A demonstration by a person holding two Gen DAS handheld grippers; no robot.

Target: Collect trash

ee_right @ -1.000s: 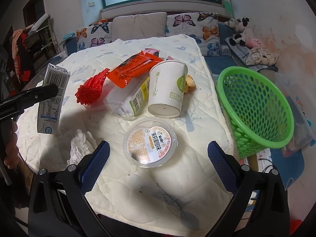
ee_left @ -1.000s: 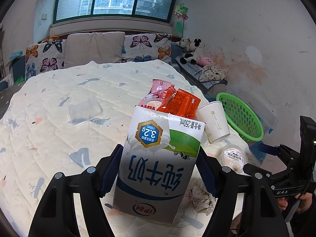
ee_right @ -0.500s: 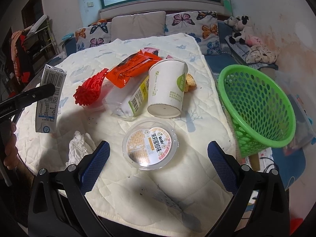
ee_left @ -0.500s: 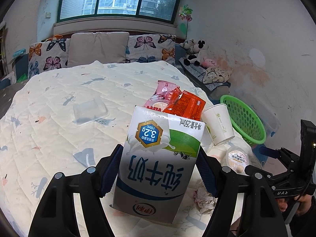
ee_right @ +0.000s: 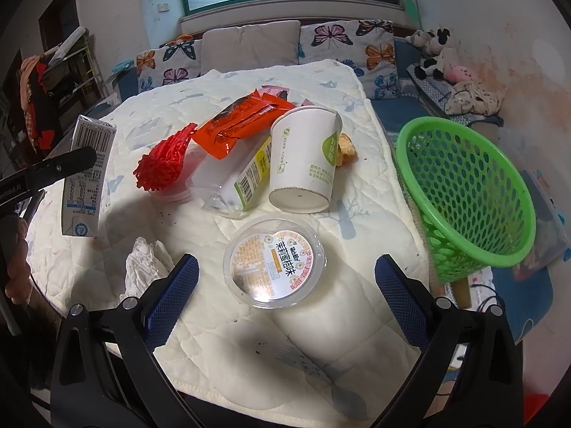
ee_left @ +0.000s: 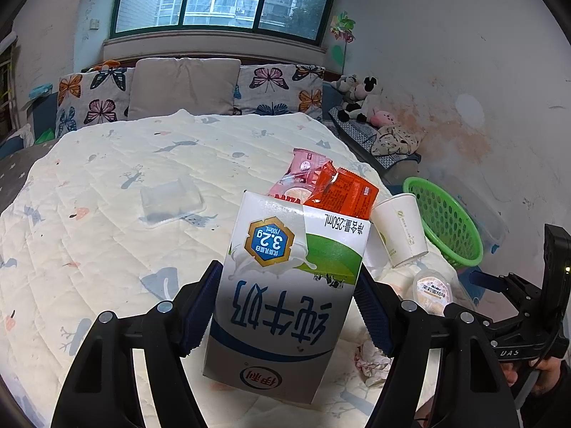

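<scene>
My left gripper (ee_left: 285,303) is shut on a white, blue and green milk carton (ee_left: 285,285), held upside down above the quilted table; the carton also shows at the left of the right wrist view (ee_right: 87,174). My right gripper (ee_right: 285,281) is open and empty, hovering over a round lidded plastic cup (ee_right: 274,260). Beyond it lie a white paper cup (ee_right: 303,164) on its side, orange snack wrappers (ee_right: 242,121), a red foam net (ee_right: 164,160), a clear box with a green carton (ee_right: 235,182) and a crumpled tissue (ee_right: 142,264). A green basket (ee_right: 467,192) stands off the table's right edge.
The table carries a cream quilt (ee_left: 107,214) with a clear plastic lid (ee_left: 171,199) on it. A sofa with butterfly cushions (ee_left: 271,85) stands behind. Plush toys (ee_right: 439,57) and clutter lie at the right wall. A food scrap (ee_right: 346,149) lies by the paper cup.
My left gripper has lifted the milk carton higher and tilted its view up. My right gripper has stayed open and nearly still over the lidded cup.
</scene>
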